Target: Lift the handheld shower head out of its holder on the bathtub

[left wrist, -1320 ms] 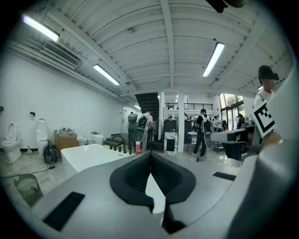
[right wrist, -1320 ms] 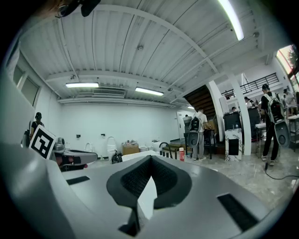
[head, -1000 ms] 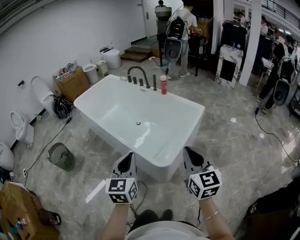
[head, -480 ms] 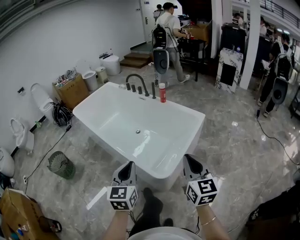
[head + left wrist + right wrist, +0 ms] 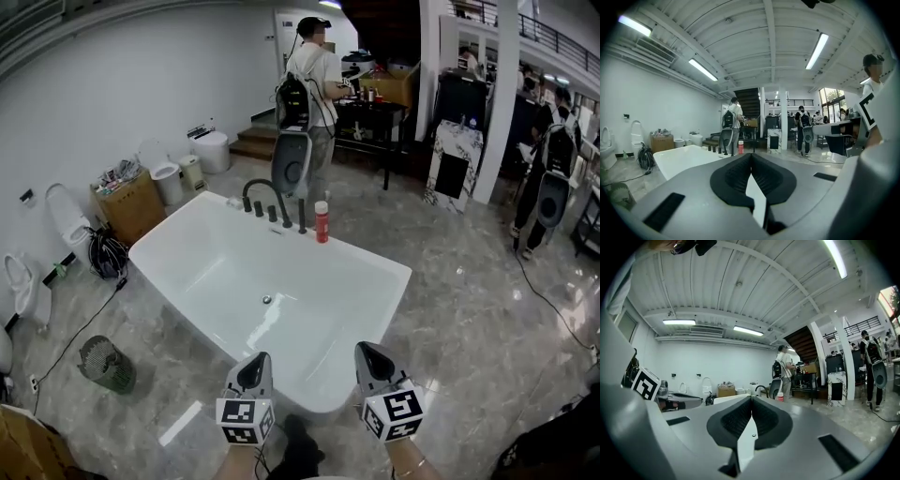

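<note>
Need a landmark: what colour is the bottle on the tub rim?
Bottle: red; head view.

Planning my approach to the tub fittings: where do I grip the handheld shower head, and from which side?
Take the upper part of the handheld shower head, which stands upright as a slim dark stick on the far tub rim, so it likely lifts straight up. Come from the basin side: the red bottle crowds its right, the tap knobs its left.

Glossy white bathtub (image 5: 375,281), polished marble floor (image 5: 469,309)
</note>
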`<action>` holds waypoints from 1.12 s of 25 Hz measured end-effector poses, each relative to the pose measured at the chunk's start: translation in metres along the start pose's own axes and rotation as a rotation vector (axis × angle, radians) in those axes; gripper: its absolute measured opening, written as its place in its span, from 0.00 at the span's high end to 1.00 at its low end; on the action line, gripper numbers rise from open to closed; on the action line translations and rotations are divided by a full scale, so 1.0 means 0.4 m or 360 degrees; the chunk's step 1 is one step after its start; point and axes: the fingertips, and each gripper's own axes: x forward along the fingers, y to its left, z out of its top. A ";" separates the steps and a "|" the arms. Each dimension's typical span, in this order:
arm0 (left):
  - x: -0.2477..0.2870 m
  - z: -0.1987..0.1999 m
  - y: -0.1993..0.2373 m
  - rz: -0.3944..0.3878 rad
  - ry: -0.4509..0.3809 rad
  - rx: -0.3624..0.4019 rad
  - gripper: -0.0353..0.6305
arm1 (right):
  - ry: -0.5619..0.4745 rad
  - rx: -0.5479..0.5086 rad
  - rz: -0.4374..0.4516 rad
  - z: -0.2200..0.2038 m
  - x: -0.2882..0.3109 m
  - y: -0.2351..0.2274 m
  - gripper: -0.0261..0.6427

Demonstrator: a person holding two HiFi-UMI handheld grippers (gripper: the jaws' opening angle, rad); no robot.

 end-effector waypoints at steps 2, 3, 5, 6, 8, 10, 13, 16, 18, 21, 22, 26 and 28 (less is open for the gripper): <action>0.087 0.014 0.066 -0.0011 0.0006 -0.0015 0.92 | 0.0012 0.0010 -0.0006 0.007 0.103 -0.010 0.95; 0.134 0.024 0.099 -0.0018 0.0009 -0.0025 0.92 | 0.0019 0.0013 -0.0010 0.013 0.159 -0.017 0.95; 0.230 0.046 0.167 -0.0035 0.0018 -0.0044 0.92 | 0.0037 0.0016 -0.0024 0.024 0.278 -0.033 0.95; 0.278 0.055 0.202 -0.0045 0.0025 -0.0051 0.92 | 0.0047 0.0018 -0.0033 0.026 0.340 -0.041 0.95; 0.372 0.064 0.269 -0.0071 0.0038 -0.0055 0.92 | 0.0065 0.0027 -0.0048 0.026 0.463 -0.054 0.95; 0.459 0.074 0.334 -0.0098 0.0053 -0.0047 0.92 | 0.0081 0.0034 -0.0056 0.028 0.576 -0.058 0.95; 0.571 0.093 0.419 -0.0126 0.0069 -0.0053 0.92 | 0.0110 0.0030 -0.0066 0.036 0.713 -0.065 0.95; 0.661 0.109 0.473 -0.0156 0.0076 -0.0067 0.92 | 0.0132 0.0040 -0.0091 0.038 0.803 -0.083 0.95; 0.709 0.107 0.495 -0.0174 0.0081 -0.0067 0.92 | 0.0151 0.0052 -0.0106 0.029 0.846 -0.095 0.95; 0.769 0.097 0.527 -0.0189 0.0090 -0.0064 0.92 | 0.0186 0.0052 -0.0116 0.009 0.900 -0.104 0.95; 0.787 0.096 0.536 -0.0195 0.0093 -0.0066 0.91 | 0.0197 0.0052 -0.0117 0.004 0.916 -0.106 0.95; 0.859 0.092 0.573 -0.0196 0.0116 -0.0061 0.92 | 0.0223 0.0072 -0.0118 -0.006 0.983 -0.123 0.95; 0.895 0.084 0.581 -0.0180 0.0129 -0.0063 0.91 | 0.0226 0.0071 -0.0102 -0.012 1.010 -0.139 0.95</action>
